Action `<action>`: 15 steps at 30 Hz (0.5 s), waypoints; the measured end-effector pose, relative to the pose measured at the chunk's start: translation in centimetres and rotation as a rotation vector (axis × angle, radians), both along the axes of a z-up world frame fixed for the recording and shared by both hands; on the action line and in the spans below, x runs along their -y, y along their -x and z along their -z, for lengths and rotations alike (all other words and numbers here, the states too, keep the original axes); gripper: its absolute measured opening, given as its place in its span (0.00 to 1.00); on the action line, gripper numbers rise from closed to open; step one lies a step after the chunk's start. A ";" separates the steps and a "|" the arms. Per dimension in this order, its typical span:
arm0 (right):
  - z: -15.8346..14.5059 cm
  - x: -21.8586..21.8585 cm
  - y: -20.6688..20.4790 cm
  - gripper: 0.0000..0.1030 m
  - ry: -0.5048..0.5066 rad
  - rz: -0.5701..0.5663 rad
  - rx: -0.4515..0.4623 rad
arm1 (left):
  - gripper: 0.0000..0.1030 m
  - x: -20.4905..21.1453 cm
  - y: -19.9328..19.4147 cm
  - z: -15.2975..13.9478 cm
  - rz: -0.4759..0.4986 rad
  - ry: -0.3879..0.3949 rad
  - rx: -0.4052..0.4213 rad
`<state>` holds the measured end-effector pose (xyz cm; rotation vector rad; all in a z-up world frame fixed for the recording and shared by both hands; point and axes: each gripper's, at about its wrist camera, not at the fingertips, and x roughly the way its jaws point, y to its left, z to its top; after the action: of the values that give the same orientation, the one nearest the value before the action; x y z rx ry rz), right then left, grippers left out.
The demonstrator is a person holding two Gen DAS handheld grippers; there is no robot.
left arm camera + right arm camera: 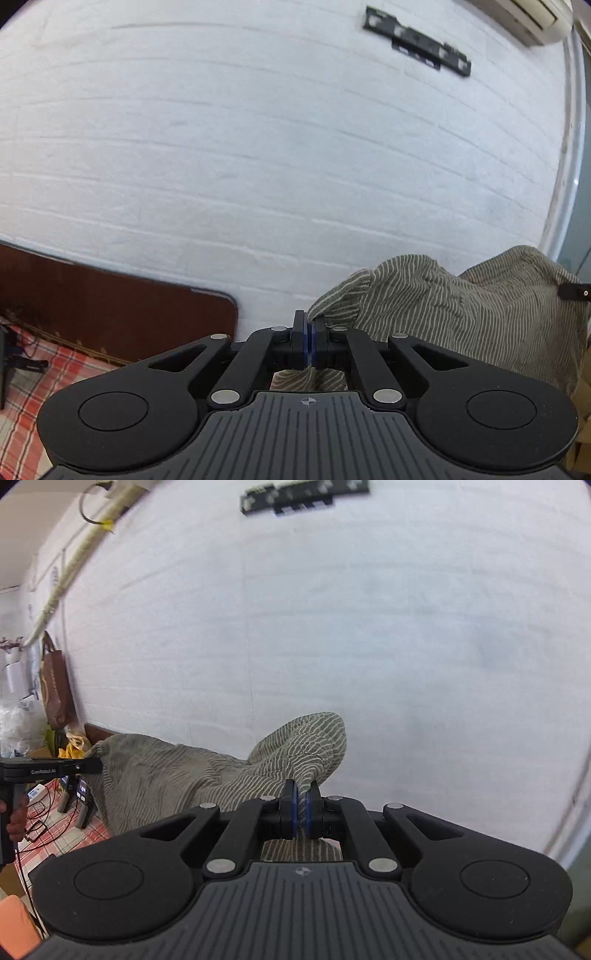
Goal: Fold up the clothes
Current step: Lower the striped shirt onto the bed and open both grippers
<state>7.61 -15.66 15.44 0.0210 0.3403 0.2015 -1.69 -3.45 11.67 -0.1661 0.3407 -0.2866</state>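
A grey-green striped garment (pixel 461 306) hangs in the air between my two grippers, in front of a white brick wall. My left gripper (pixel 309 326) is shut on one edge of the garment, and the cloth runs off to the right. My right gripper (pixel 302 805) is shut on another edge of the same garment (pixel 177 775), and the cloth sags away to the left. The left gripper (pixel 88 765) shows at the left of the right wrist view, clamped on the far corner. The right gripper's tip (pixel 572 290) shows at the right edge of the left wrist view.
A bed with a red checked sheet (pixel 40 373) and a dark wooden headboard (pixel 122 314) lies below left. Cables and small black devices (pixel 74 801) lie on the sheet. A brown bag (pixel 55 686) hangs on the left wall. An air conditioner (pixel 524 18) is top right.
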 end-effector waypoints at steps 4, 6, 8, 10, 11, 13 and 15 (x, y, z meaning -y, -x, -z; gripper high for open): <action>-1.0 0.6 -1.9 0.05 0.019 -0.024 0.040 | 0.00 0.8 0.2 -1.5 -0.068 -0.024 0.032; 0.1 1.1 -3.8 0.05 0.004 -0.021 0.009 | 0.00 1.8 -1.6 -0.3 -0.091 -0.045 -0.003; 2.3 1.4 -6.4 0.05 -0.002 -0.005 -0.052 | 0.00 2.9 -3.9 1.7 -0.110 -0.067 -0.054; 5.3 1.4 -9.3 0.05 0.014 0.022 -0.123 | 0.00 3.8 -6.3 4.4 -0.127 -0.078 -0.115; 6.9 1.3 -10.7 0.05 0.025 0.037 -0.160 | 0.00 4.3 -7.6 6.0 -0.132 -0.093 -0.145; 10.2 0.9 -13.4 0.05 0.052 0.069 -0.221 | 0.00 5.5 -10.7 9.5 -0.137 -0.139 -0.206; 13.5 0.4 -16.1 0.05 0.081 0.100 -0.278 | 0.00 6.6 -13.7 13.1 -0.135 -0.175 -0.265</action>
<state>23.67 -16.04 1.98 -0.0144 0.6224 0.0847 11.99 -10.10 -1.41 -0.0534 0.6122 -0.0994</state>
